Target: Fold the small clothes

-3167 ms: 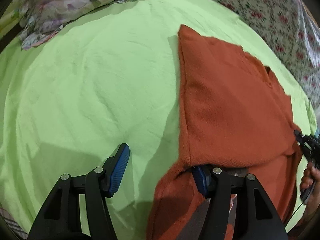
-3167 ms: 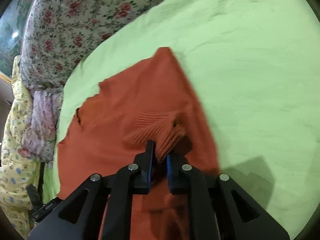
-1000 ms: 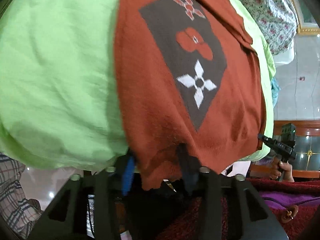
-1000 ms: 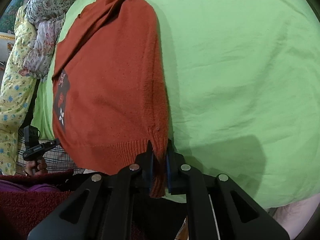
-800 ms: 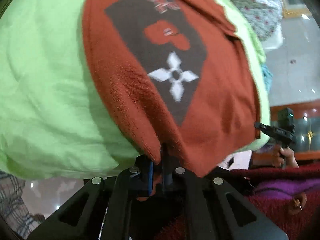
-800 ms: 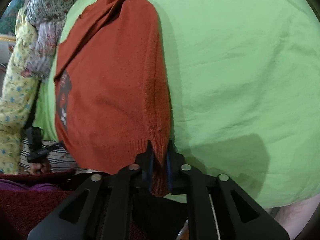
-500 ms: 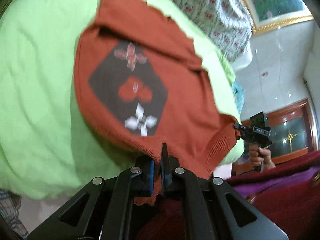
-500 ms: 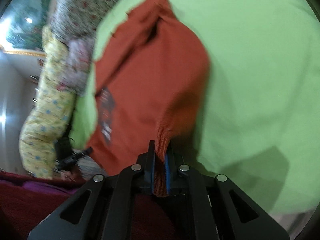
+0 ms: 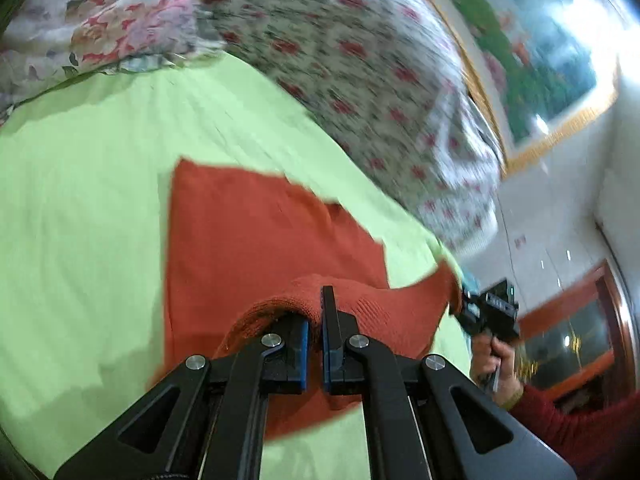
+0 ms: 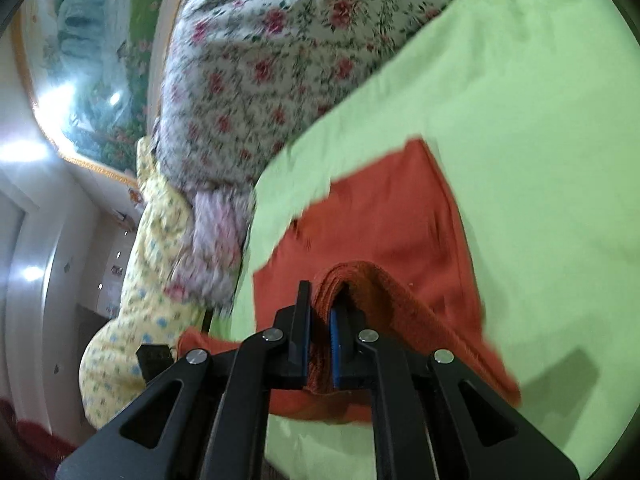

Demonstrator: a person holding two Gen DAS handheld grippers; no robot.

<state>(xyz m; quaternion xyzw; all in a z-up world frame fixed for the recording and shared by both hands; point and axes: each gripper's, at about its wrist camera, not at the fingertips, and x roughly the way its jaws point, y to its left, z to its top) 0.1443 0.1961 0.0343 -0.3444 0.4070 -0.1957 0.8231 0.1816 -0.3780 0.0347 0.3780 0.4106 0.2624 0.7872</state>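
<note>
Both tools pinching sweater hem.
Left tool [image 9: 314, 322] and right tool [image 10: 320, 322] gripping orange sweater [image 9: 256, 232], stretching lengthwise away toward floral bedding [image 9: 340, 40].

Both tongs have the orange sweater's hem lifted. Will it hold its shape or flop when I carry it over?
Likely floppy: the sweater sags between the left tongs and right tongs. Probably grippy rather than slippery, since the knit looks fuzzy and stays pinched.
</note>
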